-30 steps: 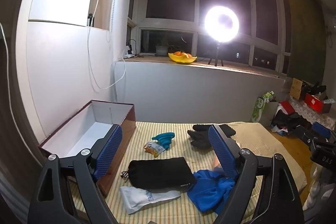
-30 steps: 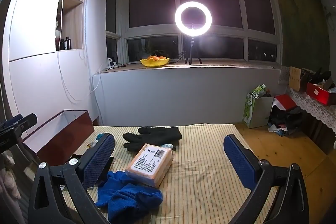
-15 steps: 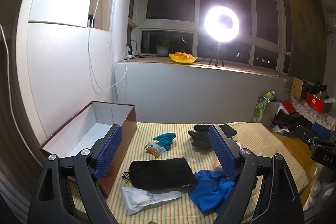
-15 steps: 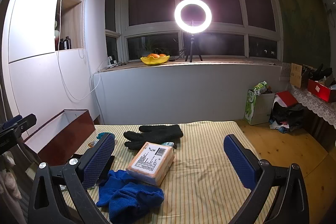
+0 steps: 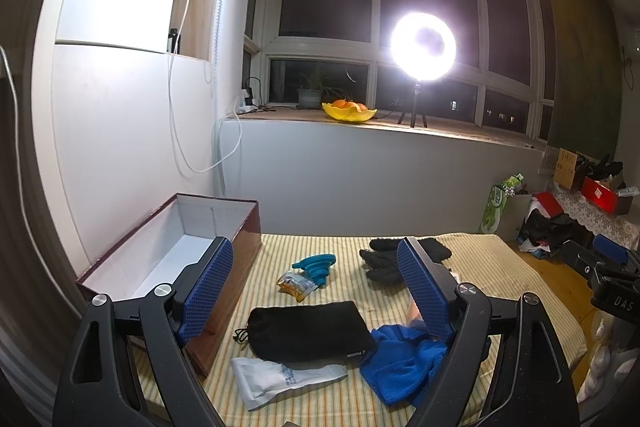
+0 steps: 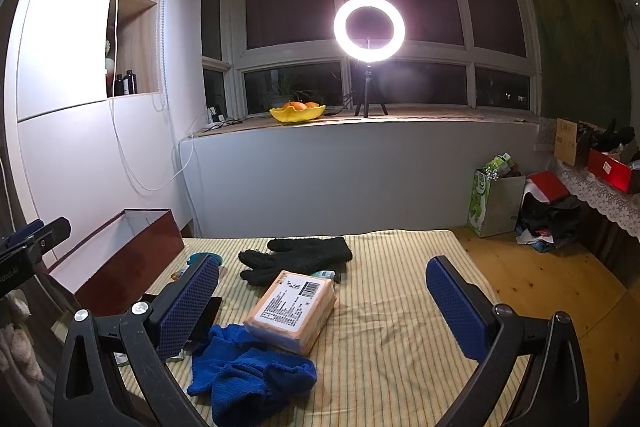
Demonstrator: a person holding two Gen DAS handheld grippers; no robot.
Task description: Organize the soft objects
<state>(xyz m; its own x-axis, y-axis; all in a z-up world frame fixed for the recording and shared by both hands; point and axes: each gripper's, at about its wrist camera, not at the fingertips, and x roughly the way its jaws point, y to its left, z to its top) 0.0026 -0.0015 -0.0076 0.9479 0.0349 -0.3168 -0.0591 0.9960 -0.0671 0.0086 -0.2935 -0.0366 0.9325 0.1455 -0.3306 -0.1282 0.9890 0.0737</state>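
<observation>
Above the striped cloth (image 6: pixel 400 291), I hold the left gripper (image 5: pixel 316 291) and right gripper (image 6: pixel 320 303) spread apart and empty, over the black pouch (image 5: pixel 308 323), blue towel (image 6: pixel 248 375) and black gloves (image 6: pixel 296 259) beside the open box (image 5: pixel 168 251).

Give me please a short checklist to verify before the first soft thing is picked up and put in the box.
1. Left gripper open, holding nothing: ok.
2. Right gripper open, holding nothing: ok.
3. Dark red box open on top, white inside visible: ok.
4. Blue towel free to lift: not ok, the labelled orange packet seems to rest on its edge.
5. Black gloves uncovered: ok.
6. Black pouch soft enough to count: cannot tell.
</observation>
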